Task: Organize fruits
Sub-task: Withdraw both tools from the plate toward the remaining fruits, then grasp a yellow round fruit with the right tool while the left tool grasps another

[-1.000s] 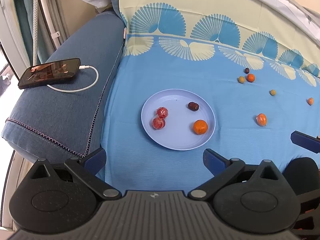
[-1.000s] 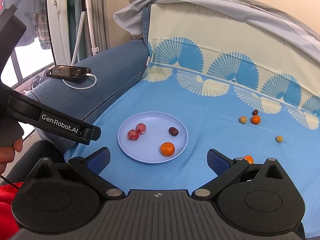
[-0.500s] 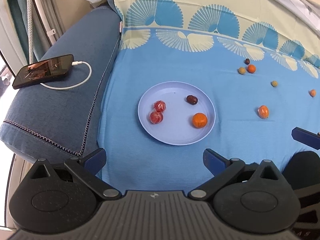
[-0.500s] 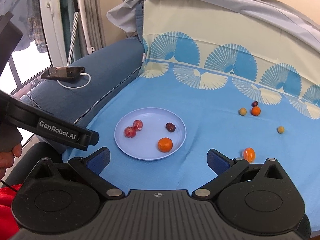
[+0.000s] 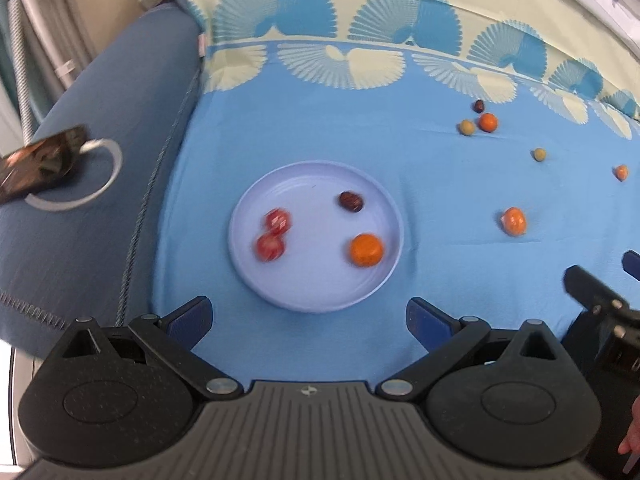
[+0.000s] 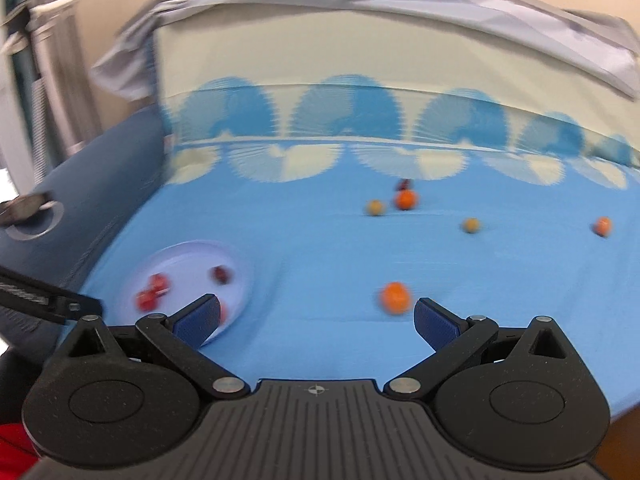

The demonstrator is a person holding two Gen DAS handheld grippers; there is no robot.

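Four fruits are already gathered on the plate (image 5: pixel 372 280); the right gripper (image 6: pixel 316 314), fingers spread and empty, has been swung toward the nearest loose orange (image 6: pixel 394 297) on the bedsheet (image 6: pixel 320 248), judged next.

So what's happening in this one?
A person with two handheld grippers is gathering small fruits onto a plate on a blue cloth. Four pieces are on it; six are loose on the cloth. Both the left gripper and right gripper are open and empty, the right facing the nearest orange.
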